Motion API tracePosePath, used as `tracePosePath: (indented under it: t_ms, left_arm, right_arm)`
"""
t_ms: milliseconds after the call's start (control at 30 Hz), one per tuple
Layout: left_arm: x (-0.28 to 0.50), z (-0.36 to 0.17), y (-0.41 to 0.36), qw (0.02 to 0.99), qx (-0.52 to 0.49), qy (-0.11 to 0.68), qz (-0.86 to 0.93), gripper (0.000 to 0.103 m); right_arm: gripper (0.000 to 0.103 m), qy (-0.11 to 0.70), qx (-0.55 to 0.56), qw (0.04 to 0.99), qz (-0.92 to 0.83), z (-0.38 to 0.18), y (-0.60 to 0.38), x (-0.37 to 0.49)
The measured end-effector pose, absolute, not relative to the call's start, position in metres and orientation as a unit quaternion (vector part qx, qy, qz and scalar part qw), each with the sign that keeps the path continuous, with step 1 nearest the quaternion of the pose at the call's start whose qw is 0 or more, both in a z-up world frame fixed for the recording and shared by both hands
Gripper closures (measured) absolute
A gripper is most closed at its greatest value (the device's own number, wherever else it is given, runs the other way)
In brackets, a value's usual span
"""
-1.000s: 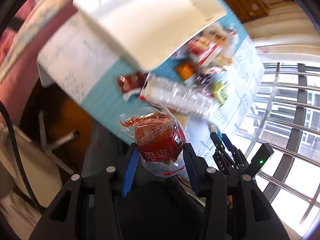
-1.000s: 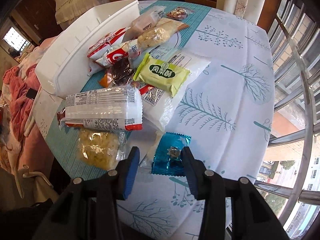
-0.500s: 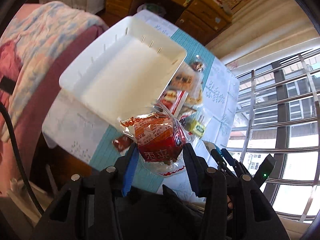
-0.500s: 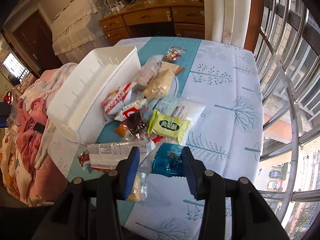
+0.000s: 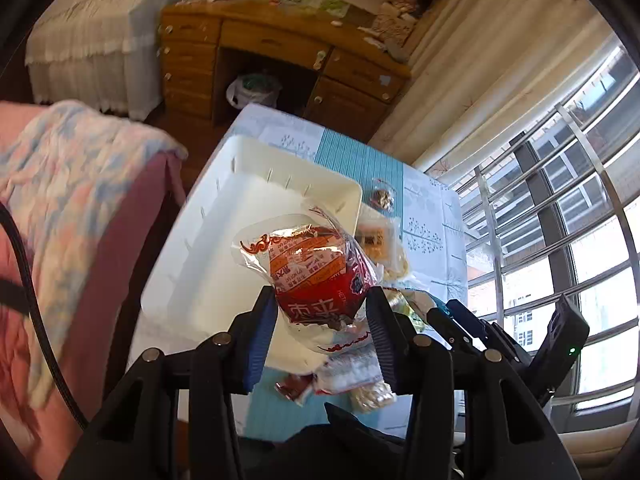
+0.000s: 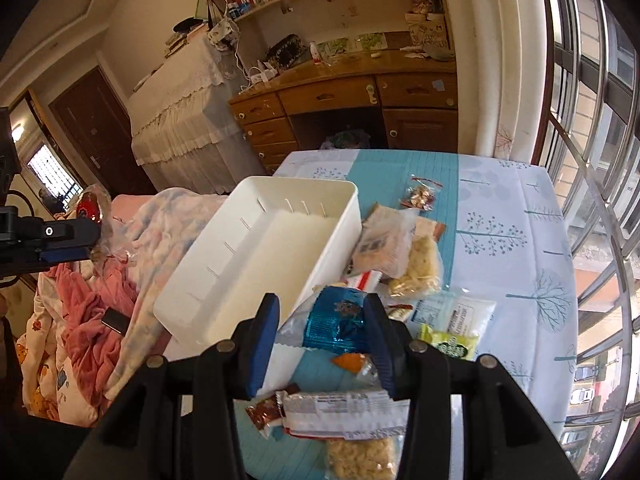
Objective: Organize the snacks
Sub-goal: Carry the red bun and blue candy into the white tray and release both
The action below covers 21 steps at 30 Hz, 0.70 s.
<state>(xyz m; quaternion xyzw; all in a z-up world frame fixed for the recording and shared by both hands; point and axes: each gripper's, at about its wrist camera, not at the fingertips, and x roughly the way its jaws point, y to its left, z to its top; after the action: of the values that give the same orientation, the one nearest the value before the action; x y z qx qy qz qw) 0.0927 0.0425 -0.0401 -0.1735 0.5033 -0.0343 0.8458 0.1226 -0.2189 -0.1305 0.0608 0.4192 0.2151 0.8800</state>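
Note:
My left gripper (image 5: 322, 304) is shut on a red snack in a clear wrapper (image 5: 316, 276) and holds it high above the white bin (image 5: 208, 264). My right gripper (image 6: 322, 312) is shut on a blue foil snack packet (image 6: 338, 320), held above the table near the bin's (image 6: 260, 256) right side. The bin holds nothing that I can see. Several loose snacks lie right of the bin, among them a green packet (image 6: 450, 344) and a long white packet (image 6: 344, 412). The left gripper also shows at the left edge of the right wrist view (image 6: 76, 236).
The table has a white and teal cloth (image 6: 512, 216). Pink and patterned bedding (image 6: 88, 304) lies left of the table. A wooden desk (image 6: 344, 112) stands behind it. Window bars (image 6: 592, 160) run along the right.
Both grippers have risen well above the table with their snacks still held. The bin now looks smaller and lies below and ahead of both.

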Motion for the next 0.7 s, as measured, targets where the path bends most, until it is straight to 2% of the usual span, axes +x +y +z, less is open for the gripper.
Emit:
tracePosePath:
  t_ms: [400,700]
  left_arm:
    - [0.119,-0.058,0.077,0.874,-0.082,0.455,-0.149,0.059]
    - [0.128,-0.074,0.099,0.883,-0.029,0.441,-0.154,0.057]
  right_arm:
    - [0.059,0.379,0.104,0.888,0.237,-0.129,-0.135,0.127]
    - [0.058,0.391,0.1,0.884,0.235,-0.139,-0.094,0.13]
